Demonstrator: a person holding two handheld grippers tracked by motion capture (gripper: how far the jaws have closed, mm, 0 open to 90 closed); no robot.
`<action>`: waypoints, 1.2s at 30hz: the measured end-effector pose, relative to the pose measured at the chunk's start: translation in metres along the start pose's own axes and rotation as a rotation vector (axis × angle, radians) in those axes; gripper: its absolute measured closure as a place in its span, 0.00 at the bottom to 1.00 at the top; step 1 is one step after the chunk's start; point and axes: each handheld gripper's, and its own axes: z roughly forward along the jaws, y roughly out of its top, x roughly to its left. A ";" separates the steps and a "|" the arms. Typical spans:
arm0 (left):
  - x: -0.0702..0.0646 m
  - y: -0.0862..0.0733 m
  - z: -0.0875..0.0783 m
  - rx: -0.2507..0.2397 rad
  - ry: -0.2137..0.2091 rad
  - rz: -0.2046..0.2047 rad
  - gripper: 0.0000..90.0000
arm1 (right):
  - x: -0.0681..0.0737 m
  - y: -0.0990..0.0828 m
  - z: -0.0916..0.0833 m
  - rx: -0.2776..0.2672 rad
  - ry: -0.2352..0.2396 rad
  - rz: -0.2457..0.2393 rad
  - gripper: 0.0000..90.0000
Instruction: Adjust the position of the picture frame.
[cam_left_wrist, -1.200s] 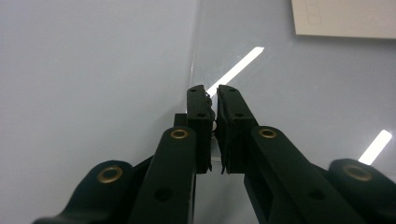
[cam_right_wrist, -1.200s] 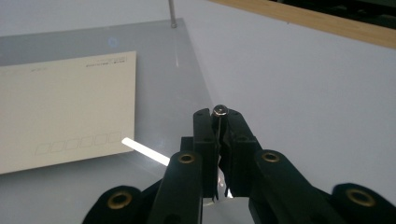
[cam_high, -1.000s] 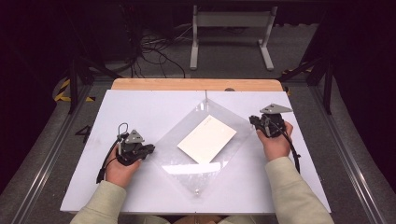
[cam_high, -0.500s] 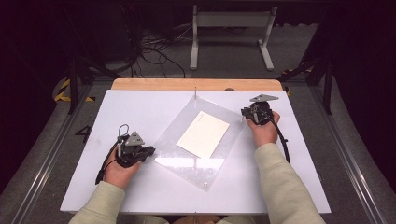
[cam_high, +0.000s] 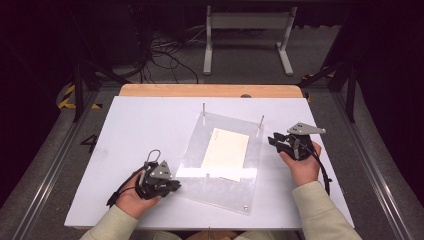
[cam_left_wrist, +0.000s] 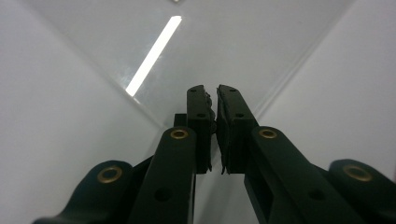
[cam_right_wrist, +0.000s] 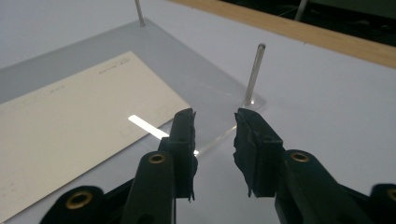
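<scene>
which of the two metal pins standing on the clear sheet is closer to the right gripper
The far-right pin at the clear sheet's corner, just ahead of the right gripper. The other pin stands at the far-left corner.

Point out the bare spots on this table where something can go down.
The widest bare patch is the white table left of the clear plate, beyond the left tool. A bare strip runs between the plate's pins and the wooden edge. It is crowded mid-table, with the card under the plate.
</scene>
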 end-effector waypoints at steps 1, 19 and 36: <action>-0.004 0.002 0.002 0.000 -0.017 0.012 0.94 | 0.001 -0.005 -0.002 0.013 0.003 -0.003 0.74; -0.037 0.019 0.020 -0.018 -0.207 0.106 0.93 | 0.018 -0.030 -0.012 0.159 0.155 -0.043 0.88; -0.033 0.017 0.021 -0.037 -0.236 0.092 0.93 | 0.078 -0.081 -0.075 0.185 0.489 -0.226 0.83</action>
